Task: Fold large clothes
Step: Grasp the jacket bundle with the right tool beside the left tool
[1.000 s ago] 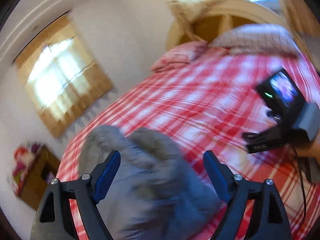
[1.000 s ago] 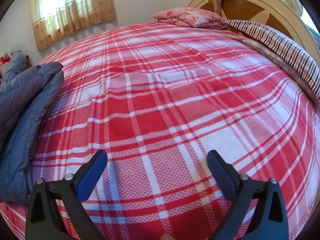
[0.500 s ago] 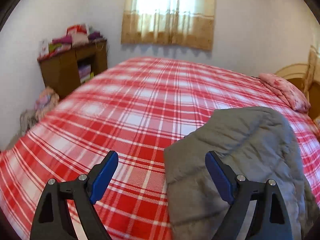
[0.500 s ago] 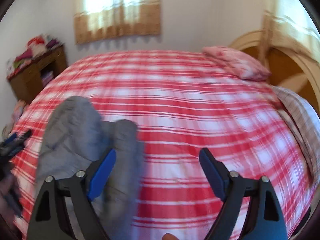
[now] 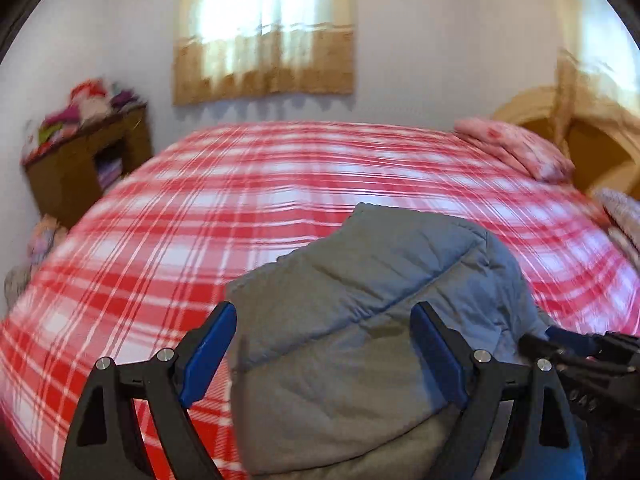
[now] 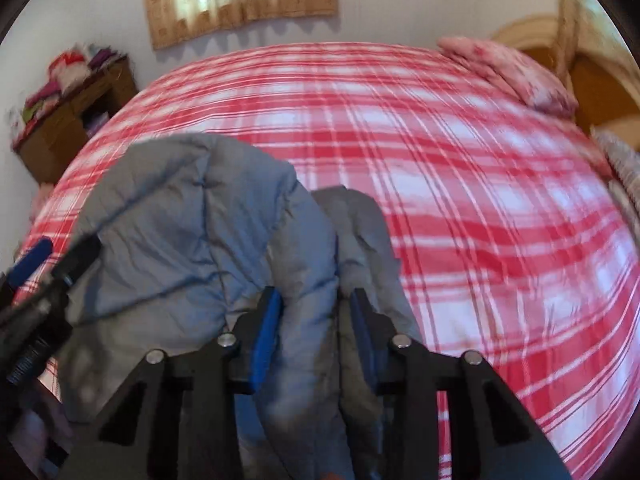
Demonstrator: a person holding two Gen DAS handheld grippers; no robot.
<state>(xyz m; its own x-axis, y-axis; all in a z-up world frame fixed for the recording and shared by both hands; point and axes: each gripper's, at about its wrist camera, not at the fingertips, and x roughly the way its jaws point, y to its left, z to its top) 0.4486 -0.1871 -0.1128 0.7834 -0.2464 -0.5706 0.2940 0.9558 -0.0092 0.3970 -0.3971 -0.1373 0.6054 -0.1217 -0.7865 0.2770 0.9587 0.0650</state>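
Note:
A grey-blue quilted jacket [image 5: 360,300] lies bunched on the red plaid bed [image 5: 240,200] near its front edge. My left gripper [image 5: 324,344] is open, its blue pads either side of the jacket's left part, just above it. My right gripper [image 6: 316,320] is shut on a thick fold of the jacket [image 6: 192,232], with fabric bulging between the pads. The right gripper also shows at the right edge of the left wrist view [image 5: 576,352], and the left gripper shows at the left edge of the right wrist view [image 6: 48,260].
A pink pillow [image 5: 516,152] and a wooden headboard [image 5: 592,148] are at the far right. A brown cabinet [image 5: 84,164] with stacked clothes stands by the left wall. A curtained window [image 5: 264,40] is on the back wall. A striped blanket [image 6: 620,160] lies at the right edge.
The right gripper has moved left onto the jacket and closed on a fold. The left gripper has swung round to face the jacket, staying open.

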